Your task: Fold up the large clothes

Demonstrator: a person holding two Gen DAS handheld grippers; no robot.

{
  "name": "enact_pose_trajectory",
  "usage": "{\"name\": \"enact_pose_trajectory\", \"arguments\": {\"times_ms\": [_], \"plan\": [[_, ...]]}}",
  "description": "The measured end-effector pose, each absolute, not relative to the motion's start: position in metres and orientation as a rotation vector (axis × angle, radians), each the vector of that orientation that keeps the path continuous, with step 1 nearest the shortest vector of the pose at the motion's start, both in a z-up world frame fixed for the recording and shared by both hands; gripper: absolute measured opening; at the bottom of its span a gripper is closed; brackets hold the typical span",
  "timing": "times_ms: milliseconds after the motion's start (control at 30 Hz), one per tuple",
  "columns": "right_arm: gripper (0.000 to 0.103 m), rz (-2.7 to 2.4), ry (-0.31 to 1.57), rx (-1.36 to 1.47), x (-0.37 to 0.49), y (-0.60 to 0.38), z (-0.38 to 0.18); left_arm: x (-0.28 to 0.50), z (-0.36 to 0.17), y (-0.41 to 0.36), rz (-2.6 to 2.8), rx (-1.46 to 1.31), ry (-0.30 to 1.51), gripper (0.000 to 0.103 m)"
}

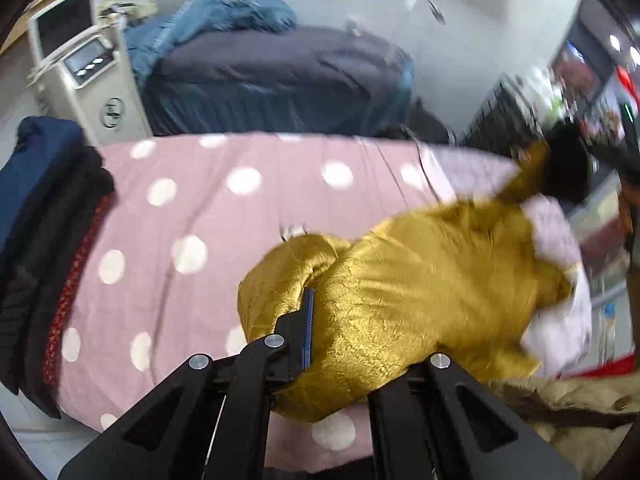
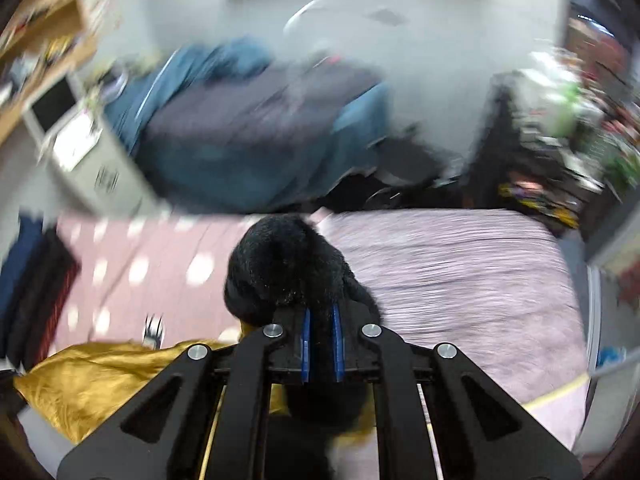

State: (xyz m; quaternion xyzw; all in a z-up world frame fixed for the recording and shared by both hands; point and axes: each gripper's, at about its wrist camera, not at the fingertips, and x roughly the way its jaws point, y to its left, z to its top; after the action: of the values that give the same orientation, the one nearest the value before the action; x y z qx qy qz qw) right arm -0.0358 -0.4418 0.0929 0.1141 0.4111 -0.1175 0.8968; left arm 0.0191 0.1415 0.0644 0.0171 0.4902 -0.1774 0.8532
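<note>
A golden-yellow garment [image 1: 420, 288] lies bunched on the bed, stretching to the right towards its black furry part [image 1: 568, 168]. My left gripper [image 1: 320, 320] is shut on a fold of the golden cloth; one blue-padded finger [image 1: 307, 328] shows and the cloth hides the other. In the blurred right wrist view, my right gripper [image 2: 322, 320] is shut on the black furry part [image 2: 288, 264], with fur pinched between the blue pads [image 2: 306, 340]. The golden cloth [image 2: 88, 384] trails below it to the left.
The bed has a pink polka-dot sheet [image 1: 200, 208] and a lilac blanket [image 2: 460, 280]. A stack of folded dark clothes [image 1: 48, 240] sits at its left end. A beige coat [image 1: 580, 400] lies at lower right. Behind stand a dark-covered bed [image 1: 280, 80] and a white machine [image 1: 88, 80].
</note>
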Motion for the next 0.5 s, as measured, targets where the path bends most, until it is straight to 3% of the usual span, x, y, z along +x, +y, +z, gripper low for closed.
{"name": "enact_pose_trajectory", "arguments": {"times_ms": [200,367,500], "plan": [[0.008,-0.412,0.658,0.346,-0.128,-0.513,0.162,0.049,0.113,0.202,-0.244,0.002,0.943,0.005],[0.004,-0.441,0.577,0.348,-0.142,-0.529,0.188,0.09,0.144,0.247,-0.155,-0.033,0.848,0.005],[0.004,-0.427,0.571,0.367,-0.12,-0.533,0.182,0.129,0.119,0.272,-0.11,-0.023,0.897,0.009]]}}
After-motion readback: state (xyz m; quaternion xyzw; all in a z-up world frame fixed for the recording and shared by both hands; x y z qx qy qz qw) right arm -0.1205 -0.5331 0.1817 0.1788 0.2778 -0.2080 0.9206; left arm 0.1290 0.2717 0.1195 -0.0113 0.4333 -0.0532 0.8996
